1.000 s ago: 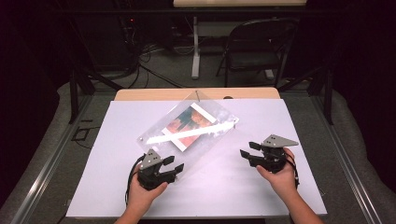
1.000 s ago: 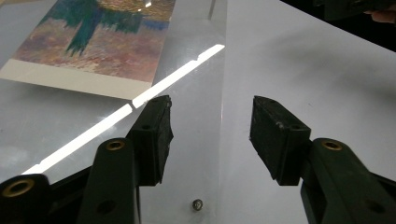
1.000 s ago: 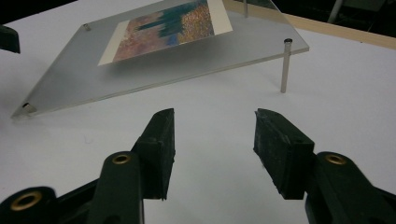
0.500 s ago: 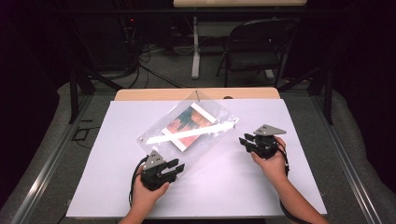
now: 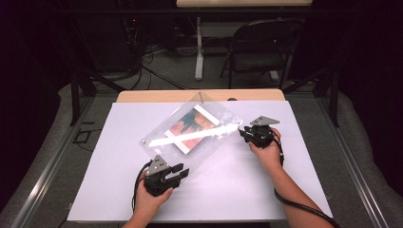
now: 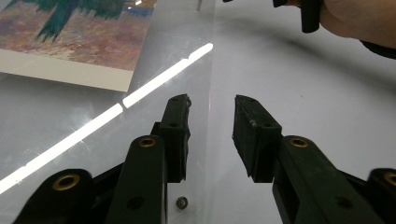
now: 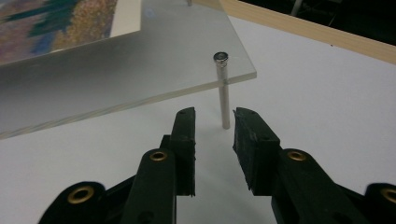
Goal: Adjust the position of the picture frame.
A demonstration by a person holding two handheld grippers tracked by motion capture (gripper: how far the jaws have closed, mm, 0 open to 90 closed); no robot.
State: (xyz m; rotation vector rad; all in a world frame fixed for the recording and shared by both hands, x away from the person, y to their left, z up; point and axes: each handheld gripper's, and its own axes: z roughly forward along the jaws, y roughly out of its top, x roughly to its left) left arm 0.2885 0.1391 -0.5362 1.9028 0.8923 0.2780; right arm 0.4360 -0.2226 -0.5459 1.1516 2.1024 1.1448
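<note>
The right gripper (image 7: 213, 126) has jaws apart, empty, before the clear frame's (image 5: 209, 135) corner post (image 7: 224, 93), near the tabletop's (image 5: 285, 190) right edge. The left gripper (image 6: 211, 116), jaws likewise apart and empty, straddles the frame's near edge, showing a small screw (image 6: 181, 202).

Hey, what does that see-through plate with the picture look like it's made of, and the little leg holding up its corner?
The clear plate looks like acrylic or similar glossy plastic, though glass is possible: it is see-through, mirrors a bright light streak, and its cut edge looks frosted. The leg looks like polished metal: a thin silvery pin with a shiny round cap. The picture looks like matte printed paper with a white border.
</note>
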